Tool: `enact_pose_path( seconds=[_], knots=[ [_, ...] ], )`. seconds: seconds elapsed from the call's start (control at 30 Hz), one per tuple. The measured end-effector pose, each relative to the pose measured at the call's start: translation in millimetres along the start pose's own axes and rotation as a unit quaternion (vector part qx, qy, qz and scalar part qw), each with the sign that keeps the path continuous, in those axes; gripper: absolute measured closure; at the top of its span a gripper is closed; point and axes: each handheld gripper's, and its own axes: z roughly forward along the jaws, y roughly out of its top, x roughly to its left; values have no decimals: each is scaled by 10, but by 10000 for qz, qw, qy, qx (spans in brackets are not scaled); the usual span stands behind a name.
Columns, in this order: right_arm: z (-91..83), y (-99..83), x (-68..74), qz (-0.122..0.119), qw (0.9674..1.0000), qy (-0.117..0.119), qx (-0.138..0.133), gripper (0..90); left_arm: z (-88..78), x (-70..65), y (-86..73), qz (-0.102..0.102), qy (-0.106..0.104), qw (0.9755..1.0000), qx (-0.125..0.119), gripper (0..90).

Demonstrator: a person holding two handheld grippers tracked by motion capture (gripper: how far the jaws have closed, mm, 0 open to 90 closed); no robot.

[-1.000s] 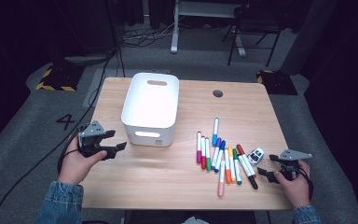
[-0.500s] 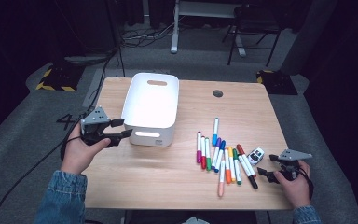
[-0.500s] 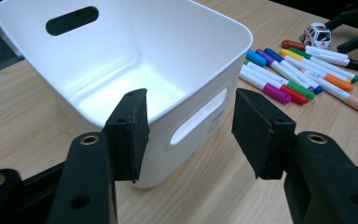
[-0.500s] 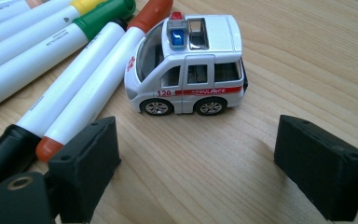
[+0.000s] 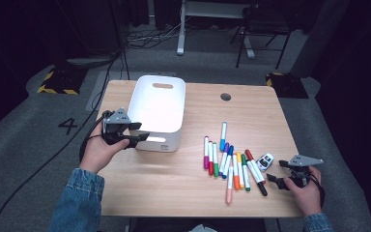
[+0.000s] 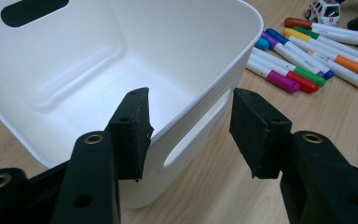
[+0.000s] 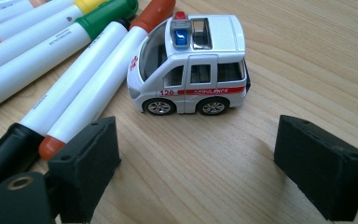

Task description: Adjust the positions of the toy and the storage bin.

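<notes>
My left hand-held gripper (image 6: 189, 135) has just closed across the near wall of the white bin (image 6: 121, 56), mid-frame in its view. My right hand-held gripper (image 7: 196, 177) stands wide before the toy ambulance (image 7: 191, 65), on the desk (image 7: 284, 56) beside the markers (image 7: 74, 70)

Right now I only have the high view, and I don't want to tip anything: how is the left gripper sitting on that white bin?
Observer: The left gripper straddles the white bin's near wall, one jaw inside the rim and one outside, next to the handle slot.
Operator: Is anything inside it?
Observer: The part of the inside that shows in the left gripper view is bare.
Operator: And the small white thing by the right gripper?
Observer: That is a toy ambulance upright on its wheels. It stands ahead of the right gripper, whose jaws are open with nothing between them.
</notes>
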Motion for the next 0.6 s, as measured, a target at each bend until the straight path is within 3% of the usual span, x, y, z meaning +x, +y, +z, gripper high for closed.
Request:
enact_pose_path(
  seconds=[0.1, 0.13, 0.17, 0.23, 0.33, 0.6],
  knots=[
    [1, 0, 0, 1, 10000, 1, -5, 141, 9, -9, 4, 113, 42, 9999, -10, 500],
    [1, -1, 1, 5, 10000, 1, -13, 141, 15, -19, 1, 109, -45, 9999, -8, 510],
    [0, 0, 0, 2, 10000, 0, 1, 141, 7, -16, 0, 266, -7, 9996, 28, 530],
    [1, -1, 1, 5, 10000, 1, -13, 141, -2, -25, -13, 371, -22, 9993, -13, 615],
    [0, 0, 0, -2, 10000, -1, 1, 141, -37, -12, -30, 448, -215, 9988, -20, 727],
    [0, 0, 0, 0, 10000, -1, 1, 141, -61, -127, -47, 603, -406, 9973, 90, 757]
  ],
)
